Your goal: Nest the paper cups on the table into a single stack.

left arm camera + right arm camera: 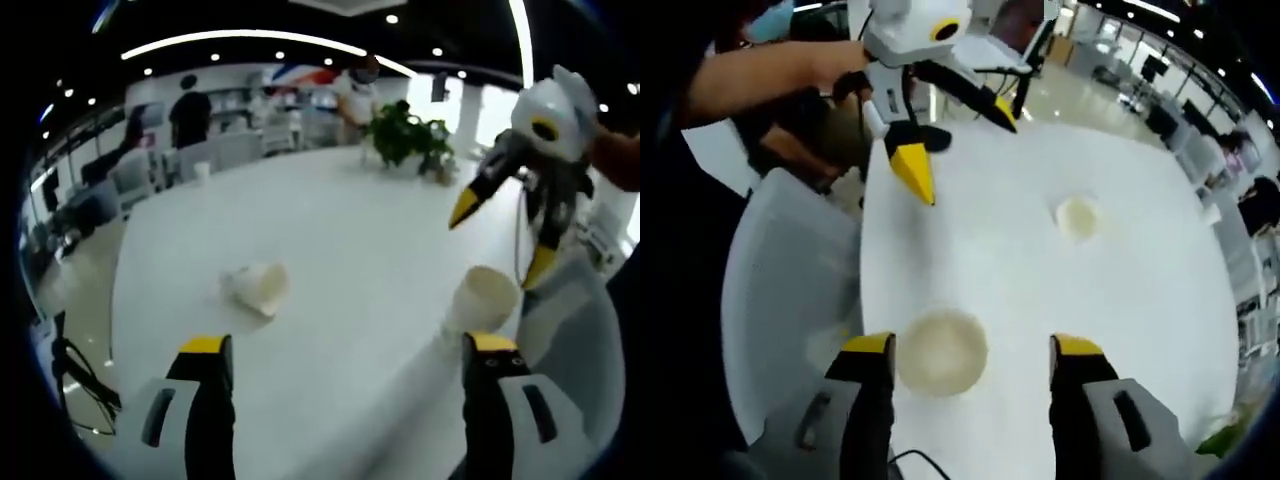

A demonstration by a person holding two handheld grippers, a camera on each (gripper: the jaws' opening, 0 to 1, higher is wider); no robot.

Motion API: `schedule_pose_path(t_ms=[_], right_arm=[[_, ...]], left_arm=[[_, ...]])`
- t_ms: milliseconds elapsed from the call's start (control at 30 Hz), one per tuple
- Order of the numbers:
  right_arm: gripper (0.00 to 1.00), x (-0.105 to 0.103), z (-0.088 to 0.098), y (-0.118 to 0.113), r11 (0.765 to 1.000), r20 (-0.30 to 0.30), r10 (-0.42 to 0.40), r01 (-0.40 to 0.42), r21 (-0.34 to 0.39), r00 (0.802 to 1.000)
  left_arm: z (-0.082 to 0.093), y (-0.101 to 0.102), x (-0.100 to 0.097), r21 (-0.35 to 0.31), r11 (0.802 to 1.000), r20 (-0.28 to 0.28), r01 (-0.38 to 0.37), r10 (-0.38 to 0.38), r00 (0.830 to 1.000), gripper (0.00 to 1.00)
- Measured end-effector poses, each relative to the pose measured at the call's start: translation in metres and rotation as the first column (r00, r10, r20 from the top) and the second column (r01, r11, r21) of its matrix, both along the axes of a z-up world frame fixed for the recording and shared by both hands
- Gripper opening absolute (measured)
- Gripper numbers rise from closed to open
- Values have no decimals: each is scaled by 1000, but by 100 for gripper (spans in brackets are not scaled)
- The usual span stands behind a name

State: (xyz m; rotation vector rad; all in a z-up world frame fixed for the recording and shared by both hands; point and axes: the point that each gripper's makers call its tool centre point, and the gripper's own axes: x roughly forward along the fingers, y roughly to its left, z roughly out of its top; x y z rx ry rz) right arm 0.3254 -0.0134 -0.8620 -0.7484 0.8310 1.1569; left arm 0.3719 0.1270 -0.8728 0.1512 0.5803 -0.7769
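Observation:
Two white paper cups sit on the white table (340,215). One cup (258,287) lies on its side ahead of my left gripper (348,345), which is open and holds nothing. The other cup (480,300) stands upright just beyond that gripper's right jaw. My right gripper (500,240) hangs open above this upright cup. From above, in the right gripper view, the upright cup (942,352) shows its mouth between the jaws of the open right gripper (973,347), nearer the left jaw. The tipped cup (1078,217) lies farther out, and the left gripper (958,142) stands open at the top.
A potted plant (408,135) stands at the table's far end, and a small cup (202,172) at the far left edge. White chairs (790,290) line the table's sides. People stand in the background. A person's arm (760,70) holds the left gripper.

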Motion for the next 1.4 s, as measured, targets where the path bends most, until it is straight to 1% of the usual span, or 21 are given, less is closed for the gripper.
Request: schedule_pose_path(t_ms=[67, 167, 233, 267, 333, 400, 467, 500, 533, 600, 700, 833, 967, 1000, 1033, 1067, 1100, 1167, 1200, 1300, 1400], right_arm=[[63, 8, 9, -3, 998, 20, -39, 38, 48, 999], [68, 21, 24, -9, 987, 68, -98, 88, 137, 993], [73, 33, 37, -14, 966, 122, -154, 123, 229, 980], [76, 38, 44, -19, 951, 152, -188, 141, 275, 970], [82, 42, 48, -31, 935, 165, -237, 178, 307, 957], [85, 46, 47, -47, 922, 186, -282, 213, 323, 941], [88, 47, 45, -63, 919, 212, -294, 215, 329, 932], [90, 49, 46, -68, 909, 220, -313, 224, 351, 924], [92, 50, 48, -73, 895, 220, -333, 234, 379, 917], [94, 45, 46, -86, 883, 206, -345, 243, 402, 916], [94, 43, 40, -107, 852, 172, -390, 284, 439, 905], [98, 36, 30, -132, 832, 166, -420, 305, 463, 892], [100, 31, 28, -148, 805, 163, -450, 319, 500, 878], [100, 29, 28, -150, 795, 155, -459, 327, 512, 875], [100, 28, 29, -153, 768, 144, -482, 338, 544, 864], [100, 27, 28, -157, 751, 144, -500, 345, 563, 854], [100, 28, 27, -161, 740, 141, -513, 353, 572, 847], [100, 27, 20, -168, 739, 127, -522, 372, 562, 843], [100, 28, 15, -174, 732, 115, -540, 398, 552, 833], [100, 31, 12, -179, 722, 107, -555, 414, 554, 825], [100, 31, 13, -178, 728, 120, -553, 408, 551, 825]], left_arm=[[3, -1, 2, -9, 1000, 10, 1, 0, 1000, 95], [7, -3, 4, -11, 1000, 19, 3, -3, 1000, 96], [9, -4, 6, -18, 1000, 27, 6, -5, 1000, 97], [10, -5, 7, -18, 1000, 37, 4, -4, 999, 98], [13, -6, 9, -21, 1000, 54, 2, -1, 999, 98], [15, -7, 9, -25, 1000, 62, 4, -2, 998, 98], [17, -9, 8, -28, 1000, 71, 6, -4, 997, 98], [17, -11, 6, -29, 1000, 74, 5, -3, 997, 98], [17, -11, 6, -30, 1000, 73, 3, -1, 997, 98], [17, -12, 2, -37, 999, 82, -5, 8, 997, 98], [15, -11, -1, -39, 999, 93, -17, 21, 995, 98], [14, -11, -6, -40, 999, 109, -9, 13, 994, 98], [10, -6, -13, -32, 999, 98, -20, 23, 995, 98], [10, -5, -14, -33, 999, 98, -24, 27, 995, 98], [10, -4, -15, -33, 999, 101, -27, 30, 994, 98], [10, -1, -16, -36, 999, 105, -32, 36, 994, 98], [10, 0, -17, -37, 999, 108, -35, 38, 993, 98], [10, 1, -19, -35, 999, 109, -35, 38, 993, 98], [11, 2, -20, -33, 999, 110, -34, 38, 993, 98], [11, 5, -20, -33, 999, 102, -34, 37, 994, 98], [9, 8, -16, -26, 999, 101, -27, 30, 994, 98]])
